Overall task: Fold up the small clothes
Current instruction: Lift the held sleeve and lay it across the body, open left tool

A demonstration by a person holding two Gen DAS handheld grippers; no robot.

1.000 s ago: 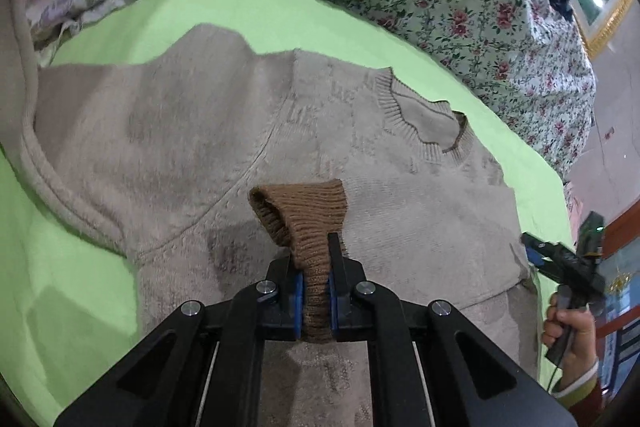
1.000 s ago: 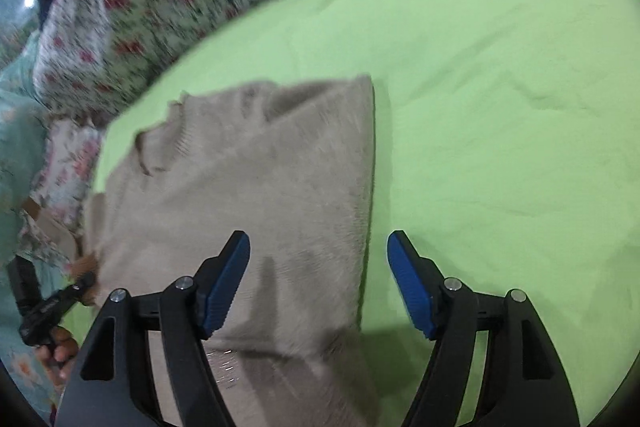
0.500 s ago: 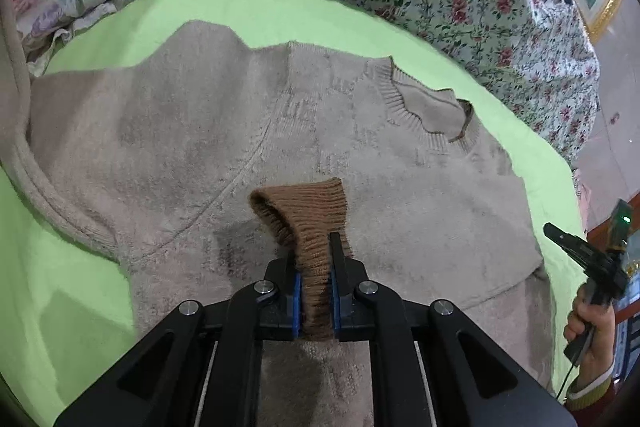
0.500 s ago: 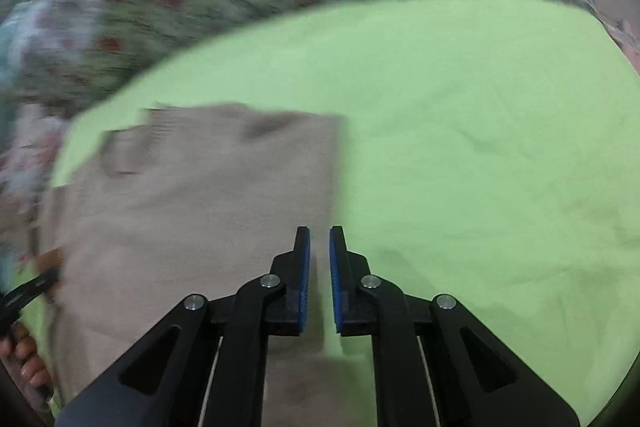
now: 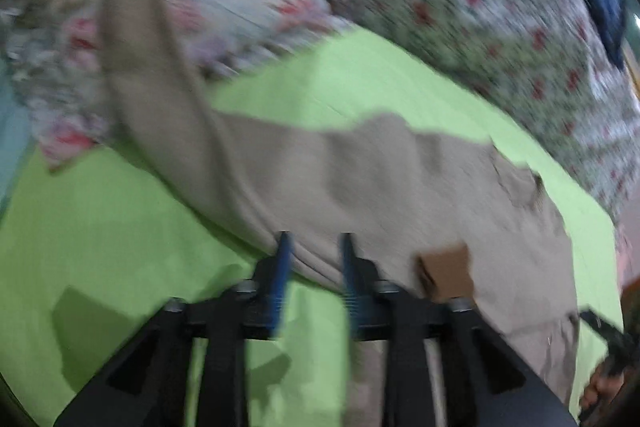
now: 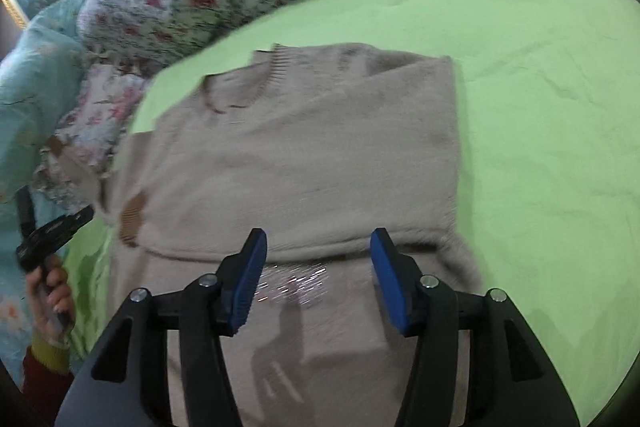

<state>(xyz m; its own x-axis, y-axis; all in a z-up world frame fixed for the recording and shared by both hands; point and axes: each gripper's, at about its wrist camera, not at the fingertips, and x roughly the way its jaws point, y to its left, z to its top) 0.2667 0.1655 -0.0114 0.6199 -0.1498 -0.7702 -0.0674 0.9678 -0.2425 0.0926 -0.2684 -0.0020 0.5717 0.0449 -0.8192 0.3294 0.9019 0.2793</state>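
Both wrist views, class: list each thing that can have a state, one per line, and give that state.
Sweater: flat on the green sheet, one side folded in, other sleeve stretched out.
Brown cuff: lying on the sweater's body, released.
Left gripper: open, jaws just been opening, nothing between them.
Right gripper: open, jaws just been opening, over the sweater, gripping nothing.
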